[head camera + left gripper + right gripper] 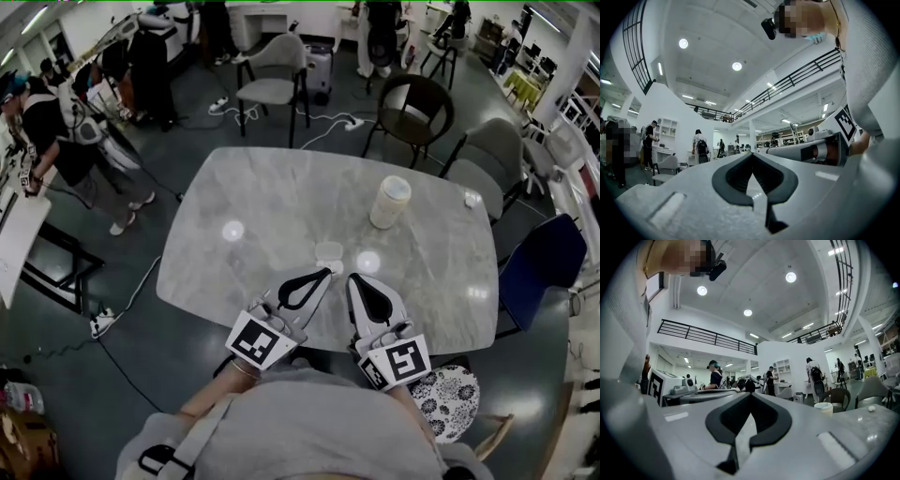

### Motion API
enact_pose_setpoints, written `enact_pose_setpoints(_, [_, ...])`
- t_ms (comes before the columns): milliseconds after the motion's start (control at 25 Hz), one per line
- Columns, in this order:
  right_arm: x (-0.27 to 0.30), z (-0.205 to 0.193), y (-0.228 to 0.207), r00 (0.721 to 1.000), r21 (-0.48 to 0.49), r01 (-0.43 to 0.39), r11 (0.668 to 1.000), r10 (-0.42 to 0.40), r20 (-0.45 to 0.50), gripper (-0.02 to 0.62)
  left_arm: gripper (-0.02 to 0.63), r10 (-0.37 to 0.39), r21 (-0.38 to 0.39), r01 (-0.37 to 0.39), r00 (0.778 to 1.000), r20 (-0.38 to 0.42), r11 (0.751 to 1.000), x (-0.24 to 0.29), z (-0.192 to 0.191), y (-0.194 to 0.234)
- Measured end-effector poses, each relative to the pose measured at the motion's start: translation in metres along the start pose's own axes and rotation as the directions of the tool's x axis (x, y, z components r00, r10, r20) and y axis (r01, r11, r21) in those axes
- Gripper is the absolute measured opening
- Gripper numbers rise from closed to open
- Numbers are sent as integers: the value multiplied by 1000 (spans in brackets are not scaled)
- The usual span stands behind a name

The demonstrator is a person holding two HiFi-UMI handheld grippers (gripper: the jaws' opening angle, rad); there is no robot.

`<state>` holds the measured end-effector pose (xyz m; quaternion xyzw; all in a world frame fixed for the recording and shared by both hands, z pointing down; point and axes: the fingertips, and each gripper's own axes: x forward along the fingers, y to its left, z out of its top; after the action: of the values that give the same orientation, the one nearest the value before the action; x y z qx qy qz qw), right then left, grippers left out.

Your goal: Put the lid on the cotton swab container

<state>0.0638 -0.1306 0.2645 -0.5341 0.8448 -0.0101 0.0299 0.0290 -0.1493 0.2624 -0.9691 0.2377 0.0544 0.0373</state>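
On the grey marble table [281, 197], the cotton swab container [390, 202] is seen standing upright and uncovered towards the far right side. Its lid [329, 251], a pale flat disc, is seen lying flat on the tabletop, well apart from the container and nearer the front edge. The left gripper [324, 273] is held over the near edge of the table, its tip just short of the lid; whether the two touch cannot be told. In the left gripper view, the jaws of the left gripper [752, 157] are seen pressed together at the tips, with nothing caught between them. The right gripper [355, 278] is held just beside the left one and is aimed across the table. In the right gripper view, the jaws of the right gripper [749, 396] are likewise seen closed tip to tip and empty, and the container [826, 408] is shown beyond them to the right. A small white object [472, 199] lies near the table's right edge. A dark chair [412, 108] is set at the far side.
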Motion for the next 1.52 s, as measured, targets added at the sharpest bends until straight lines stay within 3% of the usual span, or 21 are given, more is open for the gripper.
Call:
enact_pose_setpoints(600, [43, -21, -38, 999, 19, 34, 999, -34, -41, -3, 0, 5, -55, -7, 999, -36, 998, 25, -29, 48])
enact_pose_setpoints(1200, [54, -14, -54, 996, 12, -73, 997, 74, -45, -3, 0, 91, -51, -94, 994, -68, 994, 32, -29, 68])
enact_pose_setpoints(1360, [56, -30, -66, 995, 30, -72, 997, 74, -73, -3, 0, 93, -37, -97, 991, -99, 995, 32, -45, 70])
enact_pose_setpoints(1520, [54, -45, -69, 992, 47, -66, 997, 71, -105, -3, 0, 102, -70, -113, 985, -138, 991, 25, -65, 69])
